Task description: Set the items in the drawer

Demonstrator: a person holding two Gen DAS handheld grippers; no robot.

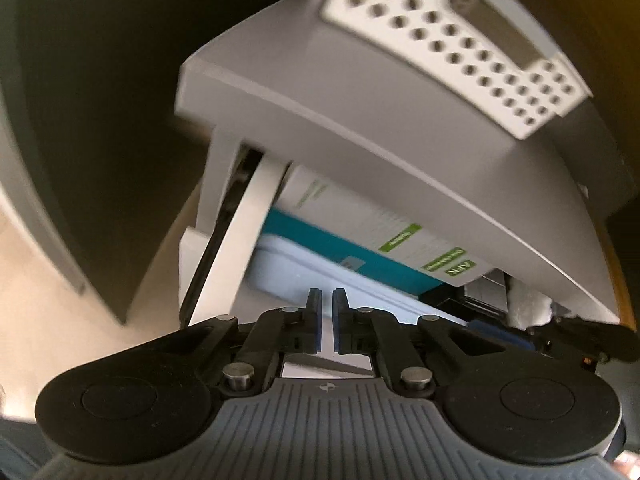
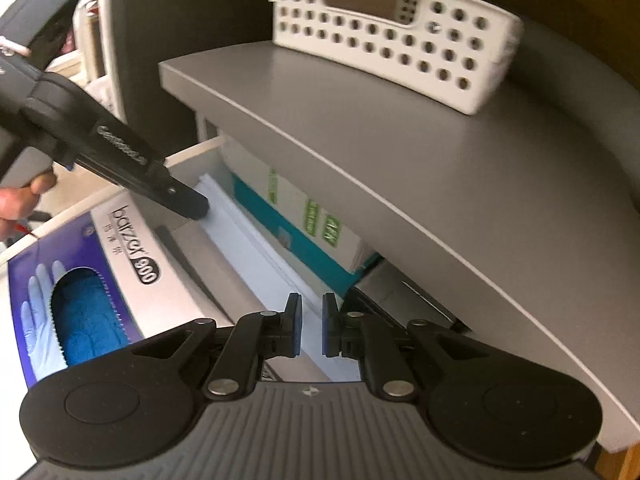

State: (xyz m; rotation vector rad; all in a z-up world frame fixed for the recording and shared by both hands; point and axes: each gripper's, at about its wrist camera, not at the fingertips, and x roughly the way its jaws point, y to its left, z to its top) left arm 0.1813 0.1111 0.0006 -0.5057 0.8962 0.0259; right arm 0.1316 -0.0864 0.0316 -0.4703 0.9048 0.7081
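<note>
The drawer (image 2: 192,152) stands pulled out under the grey cabinet top (image 2: 400,152). Inside it a long flat white pack (image 2: 244,240) stands on edge beside a teal and white box (image 2: 304,232). A purple glove box (image 2: 100,280) lies at the drawer's front. My left gripper (image 1: 327,320) pinches the far end of the white pack (image 1: 288,276), and its black tip (image 2: 188,202) shows in the right wrist view. My right gripper (image 2: 311,332) has its jaws narrowly apart around the pack's near end, and it (image 1: 576,334) is also seen from the left wrist.
A white perforated basket (image 2: 392,40) sits on the cabinet top, close to its back edge. The overhanging top covers the rear of the drawer. A hand (image 2: 20,196) holds the left gripper's handle. A dark cabinet side (image 1: 80,140) rises left of the drawer.
</note>
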